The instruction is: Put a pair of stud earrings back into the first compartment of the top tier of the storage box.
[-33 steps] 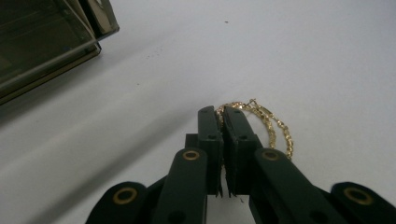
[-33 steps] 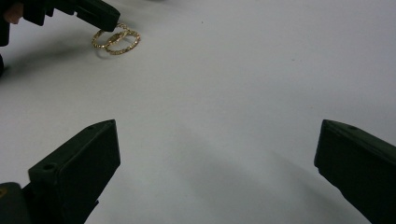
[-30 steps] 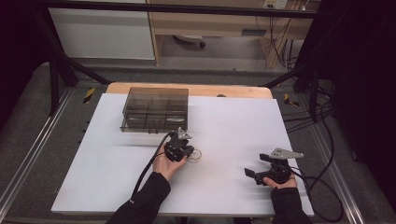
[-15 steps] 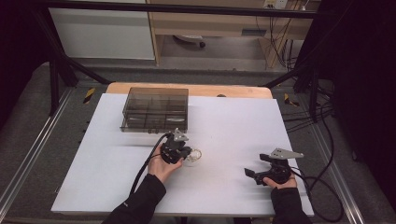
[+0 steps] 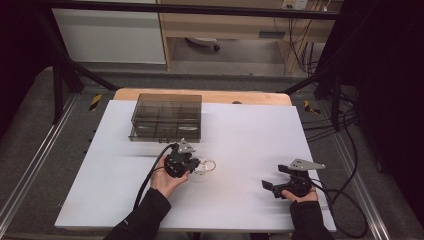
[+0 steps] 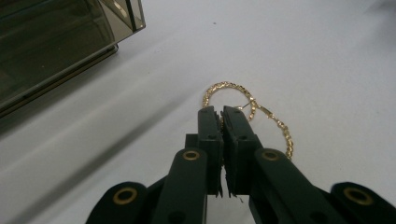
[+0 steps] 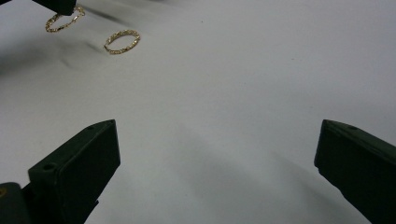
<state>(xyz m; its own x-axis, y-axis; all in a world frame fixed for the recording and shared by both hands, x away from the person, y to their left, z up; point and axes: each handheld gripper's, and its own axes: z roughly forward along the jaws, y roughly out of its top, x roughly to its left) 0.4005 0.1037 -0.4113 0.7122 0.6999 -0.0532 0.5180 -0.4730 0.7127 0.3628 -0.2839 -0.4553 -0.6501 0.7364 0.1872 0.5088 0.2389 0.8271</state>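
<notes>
The left gripper (image 6: 221, 114) is clamped on a gold hoop earring (image 6: 227, 93); its twin (image 7: 122, 40) lies at two o'clock; the right gripper (image 7: 217, 154) gapes wide.

Twisted gold-metal hoops (image 6: 233, 95), matt table (image 5: 250, 130)

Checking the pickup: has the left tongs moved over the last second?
Yes, slightly. The left tongs, shut on a gold hoop earring, drew back from the smoky organiser box, toward the person.

A smoky clear compartment box (image 5: 166, 116) sits on the white table (image 5: 250, 130).
</notes>
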